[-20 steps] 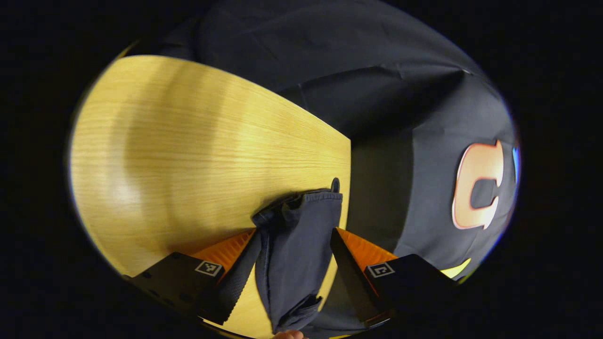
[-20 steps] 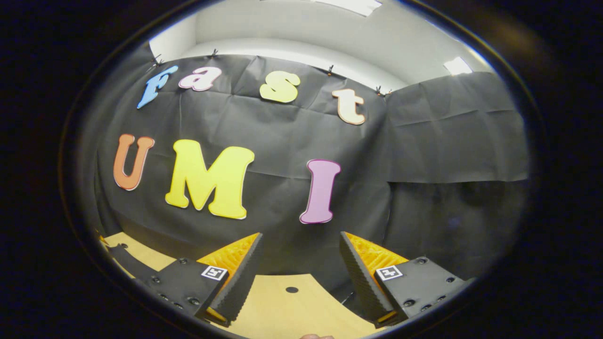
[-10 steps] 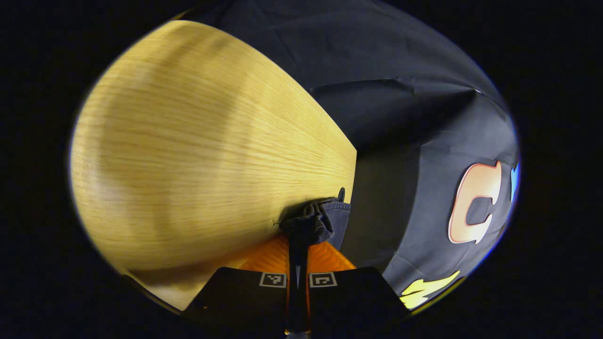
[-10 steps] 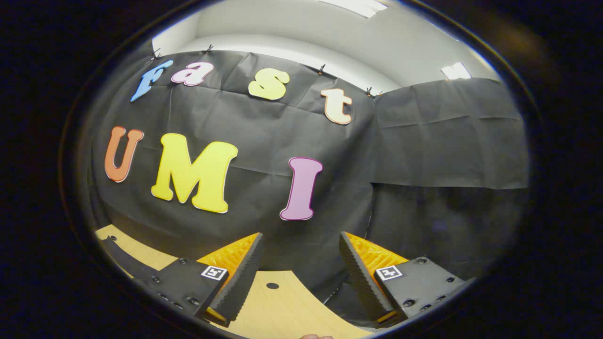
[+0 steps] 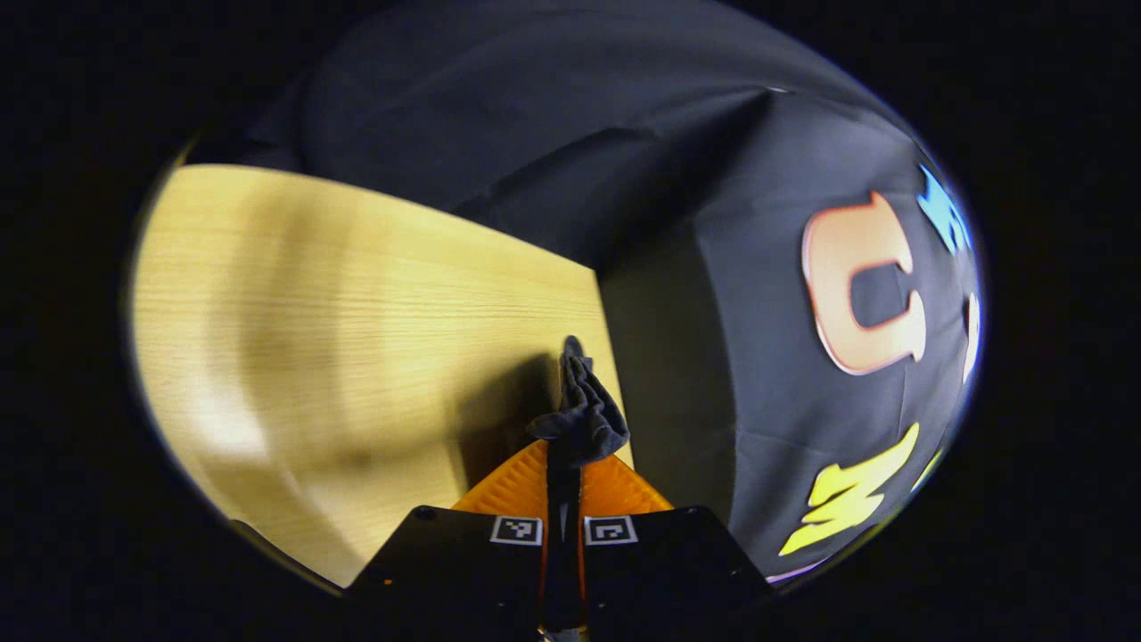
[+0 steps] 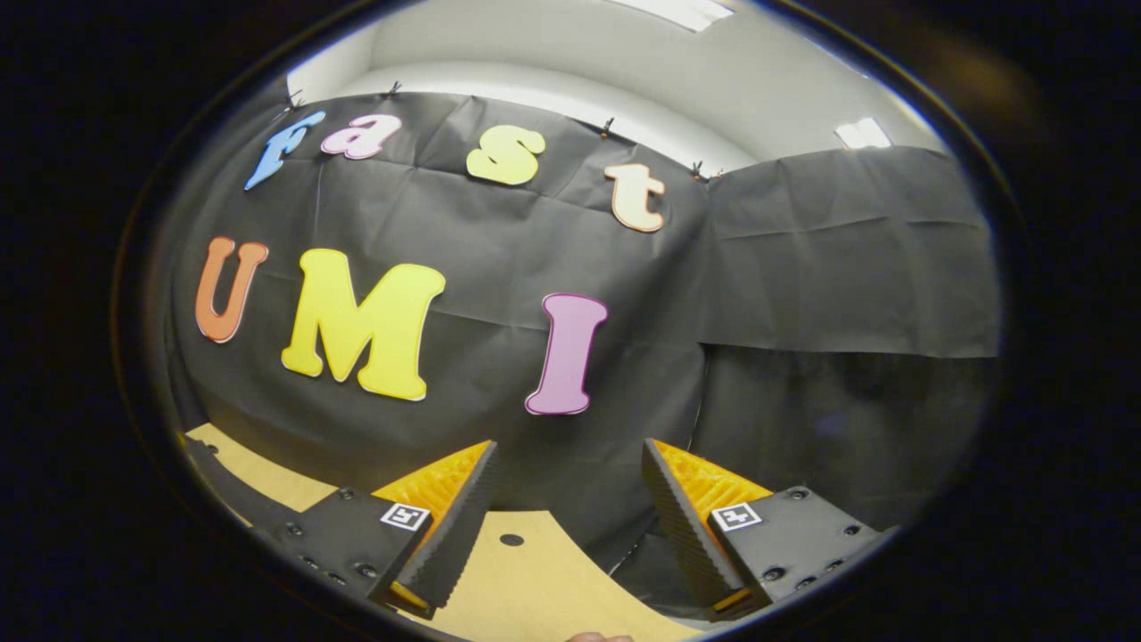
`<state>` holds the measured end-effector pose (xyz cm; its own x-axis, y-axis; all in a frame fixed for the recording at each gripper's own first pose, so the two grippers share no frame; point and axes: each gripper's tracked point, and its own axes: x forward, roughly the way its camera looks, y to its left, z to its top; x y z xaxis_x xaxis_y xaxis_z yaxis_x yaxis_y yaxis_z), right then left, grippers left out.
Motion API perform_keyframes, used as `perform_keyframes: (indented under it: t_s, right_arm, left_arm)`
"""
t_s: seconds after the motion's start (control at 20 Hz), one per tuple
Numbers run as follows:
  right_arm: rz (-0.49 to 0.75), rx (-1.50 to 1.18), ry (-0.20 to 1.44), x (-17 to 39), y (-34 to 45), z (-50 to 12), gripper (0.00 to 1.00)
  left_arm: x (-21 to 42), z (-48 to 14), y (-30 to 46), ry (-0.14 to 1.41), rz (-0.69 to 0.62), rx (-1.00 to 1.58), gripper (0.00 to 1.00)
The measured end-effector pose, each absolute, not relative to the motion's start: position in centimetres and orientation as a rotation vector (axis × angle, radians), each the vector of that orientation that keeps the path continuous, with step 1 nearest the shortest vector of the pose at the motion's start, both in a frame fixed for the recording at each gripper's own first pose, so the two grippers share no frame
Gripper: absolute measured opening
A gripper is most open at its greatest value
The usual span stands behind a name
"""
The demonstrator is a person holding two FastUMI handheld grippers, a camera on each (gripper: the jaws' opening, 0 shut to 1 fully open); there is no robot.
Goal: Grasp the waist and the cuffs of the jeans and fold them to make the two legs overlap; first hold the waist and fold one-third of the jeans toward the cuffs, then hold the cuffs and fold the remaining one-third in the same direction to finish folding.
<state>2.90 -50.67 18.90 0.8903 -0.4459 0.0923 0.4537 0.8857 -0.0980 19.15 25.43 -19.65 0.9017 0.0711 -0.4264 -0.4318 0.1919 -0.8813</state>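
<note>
With the left gripper (image 5: 562, 464) clamped on a bunch of the jeans (image 5: 579, 410) near the table (image 5: 357, 294) edge, carry it over slowly — the right gripper (image 6: 569, 508), jaws apart and empty, should take the other end first.

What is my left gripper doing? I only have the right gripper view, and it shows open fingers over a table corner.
Observer: The left gripper is shut on a bunch of the jeans; the dark cloth sticks out past its fingertips.
Operator: Is that cloth lying on the table?
Observer: The pinched end stands up from the fingers, above the wooden table, near its edge by the black wall. Whether it is lifted clear I cannot tell.
Operator: Can you see which part of the jeans it holds?
Observer: No. The cloth is bunched, so waist or cuff cannot be told. Your right gripper holds nothing.
</note>
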Motion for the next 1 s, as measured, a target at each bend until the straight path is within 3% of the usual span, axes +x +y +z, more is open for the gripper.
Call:
perform_keyframes:
  t_s: [0.3, 1.0]
  right_arm:
    - [-0.496, -0.085, -0.085, 1.5, -52.2, 19.1, 0.98]
    - [-0.606, -0.085, -0.057, -4.3, -57.2, 18.6, 0.98]
  left_arm:
    - [21.7, -13.3, 15.3, 0.317, 0.168, -1.134, 0.04]
    - [20.0, -11.6, -12.9, 0.474, -0.265, -0.562, 0.04]
